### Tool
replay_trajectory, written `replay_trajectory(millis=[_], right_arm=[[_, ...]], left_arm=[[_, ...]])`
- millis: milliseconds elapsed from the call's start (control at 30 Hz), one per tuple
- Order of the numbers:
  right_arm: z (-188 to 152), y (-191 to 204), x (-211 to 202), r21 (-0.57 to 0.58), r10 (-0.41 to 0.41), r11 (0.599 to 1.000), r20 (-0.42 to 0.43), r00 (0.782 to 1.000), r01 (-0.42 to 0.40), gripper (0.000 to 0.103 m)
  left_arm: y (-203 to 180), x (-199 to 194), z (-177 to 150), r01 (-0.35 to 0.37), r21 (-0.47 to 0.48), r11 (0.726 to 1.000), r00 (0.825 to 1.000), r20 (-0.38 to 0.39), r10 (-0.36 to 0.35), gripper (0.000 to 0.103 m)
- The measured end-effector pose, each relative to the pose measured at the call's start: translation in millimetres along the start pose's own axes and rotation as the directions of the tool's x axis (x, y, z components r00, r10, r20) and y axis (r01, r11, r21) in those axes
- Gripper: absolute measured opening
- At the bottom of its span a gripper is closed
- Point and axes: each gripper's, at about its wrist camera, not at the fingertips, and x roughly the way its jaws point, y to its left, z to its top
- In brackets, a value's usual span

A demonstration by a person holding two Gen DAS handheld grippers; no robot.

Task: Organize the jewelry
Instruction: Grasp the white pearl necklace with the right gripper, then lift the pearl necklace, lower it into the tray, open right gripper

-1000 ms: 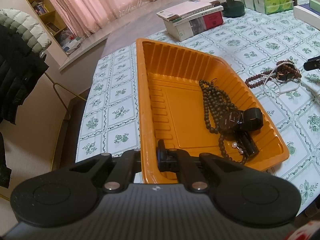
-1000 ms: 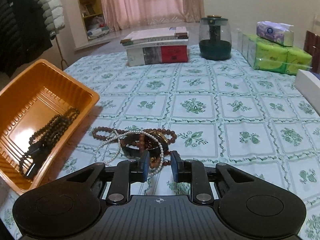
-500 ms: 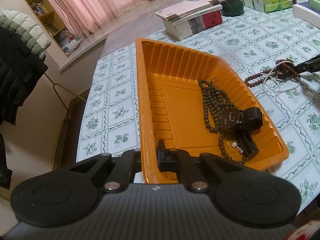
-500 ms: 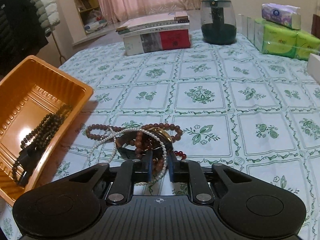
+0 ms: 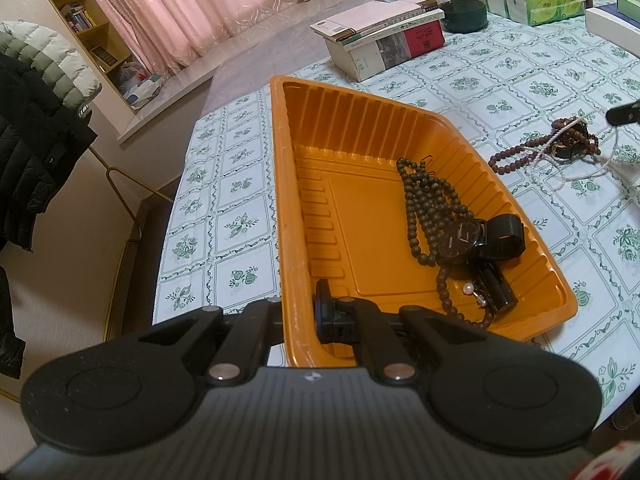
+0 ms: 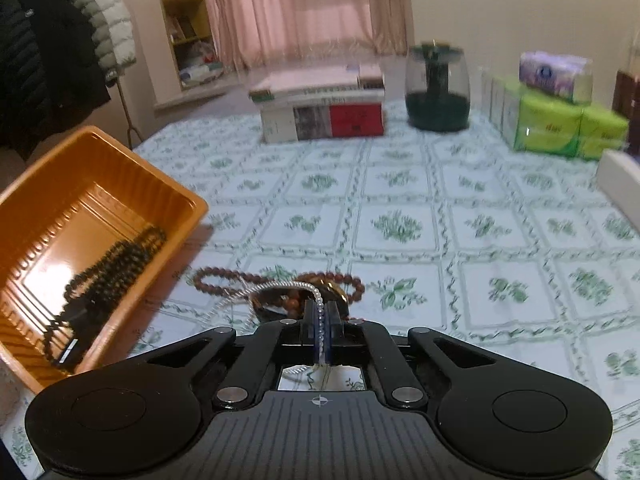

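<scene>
An orange tray [image 5: 288, 184] sits on the tablecloth and holds a dark bead necklace [image 5: 424, 204] and a black watch [image 5: 464, 238]. My left gripper [image 5: 298, 312] is shut on the tray's near rim. The tray also shows at the left of the right wrist view [image 6: 176, 196]. My right gripper [image 6: 320, 320] is shut on a white pearl necklace [image 6: 316, 294] and lifts it from a pile with a reddish-brown bead string [image 6: 224, 274] and a gold-rimmed watch [image 6: 334, 290]. The pile shows at the right of the left wrist view [image 5: 560, 146].
A stack of books [image 6: 320, 112], a dark green jar [image 6: 436, 88] and green tissue packs [image 6: 560, 128] stand at the table's far side. A white box [image 6: 620, 184] lies at the right. Coats [image 6: 52, 60] hang beyond the left table edge.
My right gripper has closed on the pearl necklace and risen, pulling the strand taut off the pile. My left gripper has kept its hold on the tray rim.
</scene>
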Motion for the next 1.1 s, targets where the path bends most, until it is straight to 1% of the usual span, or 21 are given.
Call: replay_trajectory(millis=[133, 333, 700, 967, 1100], right_arm=[[7.0, 13.3, -24.5, -0.04, 0.018, 0.999, 0.048, 0.999, -0.016, 0.002], [27.2, 30.3, -55.4, -0.087, 0.05, 0.995, 0.117, 0.992, -0.04, 0.002], [60.8, 56.7, -87.4, -0.152, 0.127, 0.983, 0.174, 0.977, -0.101, 0.002], [84.4, 83.1, -100.7, -0.2, 0.209, 0.965, 0.207, 0.956, -0.168, 0.002], [99.9, 102.9, -100.8, -0.241, 0.27, 0.946, 0.208, 0.94, -0.218, 0.002]], left_arm=[[-0.6, 0.0, 0.4, -0.001, 0.002, 1.0, 1.0, 0.0, 0.001, 0.004], [-1.5, -0.5, 0.0, -0.001, 0.005, 1.0, 1.0, 0.004, 0.001, 0.004], [-0.9, -2.0, -0.7, 0.004, 0.006, 1.0, 1.0, 0.013, -0.004, 0.004], [0.6, -1.9, -1.2, 0.009, 0.002, 1.0, 1.0, 0.017, -0.009, 0.004], [0.7, -1.8, -1.3, 0.012, 0.003, 1.0, 1.0, 0.019, -0.012, 0.005]])
